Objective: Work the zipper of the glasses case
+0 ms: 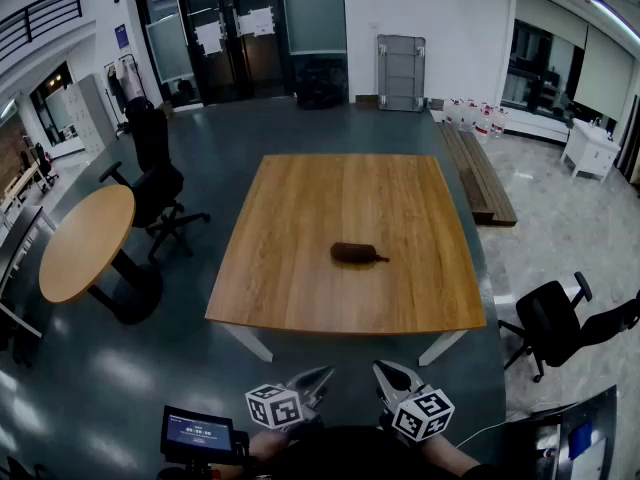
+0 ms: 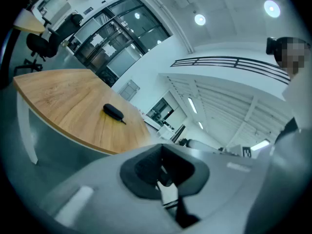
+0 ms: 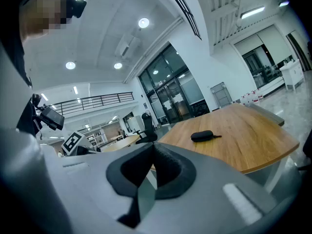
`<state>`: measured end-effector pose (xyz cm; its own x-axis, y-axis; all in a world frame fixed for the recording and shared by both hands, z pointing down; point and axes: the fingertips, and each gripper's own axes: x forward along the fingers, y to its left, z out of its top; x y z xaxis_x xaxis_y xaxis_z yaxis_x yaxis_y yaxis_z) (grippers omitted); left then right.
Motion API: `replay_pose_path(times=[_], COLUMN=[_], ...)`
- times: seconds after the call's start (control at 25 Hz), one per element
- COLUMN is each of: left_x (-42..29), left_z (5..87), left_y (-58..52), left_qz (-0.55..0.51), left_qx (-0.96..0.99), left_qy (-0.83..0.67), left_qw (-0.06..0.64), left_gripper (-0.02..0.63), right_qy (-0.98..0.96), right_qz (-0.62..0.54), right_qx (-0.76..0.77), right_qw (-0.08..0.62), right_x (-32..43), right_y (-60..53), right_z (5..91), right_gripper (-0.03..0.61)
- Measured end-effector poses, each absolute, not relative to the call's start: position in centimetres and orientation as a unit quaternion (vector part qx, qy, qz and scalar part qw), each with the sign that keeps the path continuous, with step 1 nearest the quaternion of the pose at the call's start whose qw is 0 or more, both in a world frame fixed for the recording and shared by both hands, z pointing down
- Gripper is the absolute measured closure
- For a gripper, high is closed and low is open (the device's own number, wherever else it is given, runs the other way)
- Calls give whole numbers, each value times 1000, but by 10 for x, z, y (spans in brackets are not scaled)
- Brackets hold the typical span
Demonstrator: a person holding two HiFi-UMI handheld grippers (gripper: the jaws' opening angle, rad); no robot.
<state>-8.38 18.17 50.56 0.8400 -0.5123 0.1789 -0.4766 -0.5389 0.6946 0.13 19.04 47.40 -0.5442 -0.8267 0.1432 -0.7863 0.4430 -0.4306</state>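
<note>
Wooden worktop (image 1: 300,198) carries the dark glasses case (image 1: 357,254) at frame centre, untouched. Well below it, left gripper (image 1: 316,380) and right gripper (image 1: 392,376) have fingers closed on nothing. The task looks unstarted.

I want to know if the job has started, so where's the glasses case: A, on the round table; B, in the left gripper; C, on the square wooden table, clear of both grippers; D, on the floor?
C: the glasses case lies on the wooden table, while the left gripper and right gripper, both shut and empty, are short of its near edge.
</note>
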Motion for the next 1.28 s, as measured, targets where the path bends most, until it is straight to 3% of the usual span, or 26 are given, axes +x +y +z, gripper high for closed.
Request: replay_pose_path(times=[0.56,1.12,1.28], left_x=[-64,0,6], left_z=[506,491,493], left_y=[195,195,191], left_qz=[-19,-23,-16], left_qx=[876,887,887], left_qy=[-283,-274,-276], left_qw=[389,371,370], left_gripper=[611,611,611], right_qy=[850,859,856], right_qz=[-229,-235,-254], right_qx=[-471,-448,-441], right_qw=[57,80,94], right_x=[22,77,83], right_y=[203,206,197], right_z=[473,464,470], right_gripper=[572,569,545])
